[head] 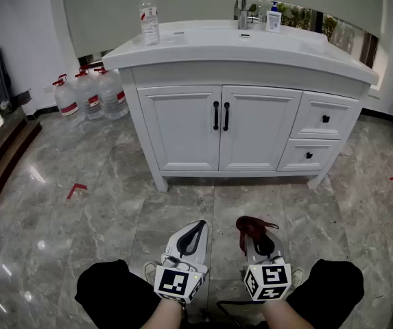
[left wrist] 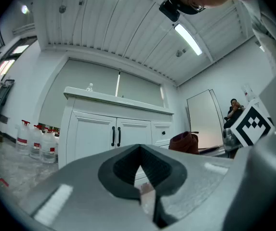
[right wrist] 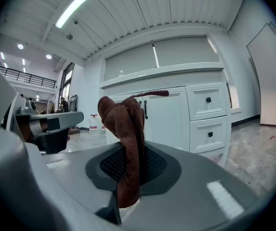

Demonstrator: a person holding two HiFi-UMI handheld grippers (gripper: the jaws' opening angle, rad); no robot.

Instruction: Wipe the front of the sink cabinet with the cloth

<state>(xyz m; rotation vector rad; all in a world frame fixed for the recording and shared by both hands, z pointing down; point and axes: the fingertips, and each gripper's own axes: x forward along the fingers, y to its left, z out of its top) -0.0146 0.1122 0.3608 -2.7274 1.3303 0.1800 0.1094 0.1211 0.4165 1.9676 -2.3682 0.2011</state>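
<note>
Maroon cloth (right wrist: 124, 124) clamped in right gripper (head: 256, 238) jaws; left gripper (left wrist: 140, 153) jaws closed, empty; only head view shows soap bottle (head: 273, 19).

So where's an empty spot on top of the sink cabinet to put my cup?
The counter is bare along its front edge, from the water bottle at the left corner right across to the far right end. It is crowded at the back, where the tap and the soap bottle stand close together.
</note>
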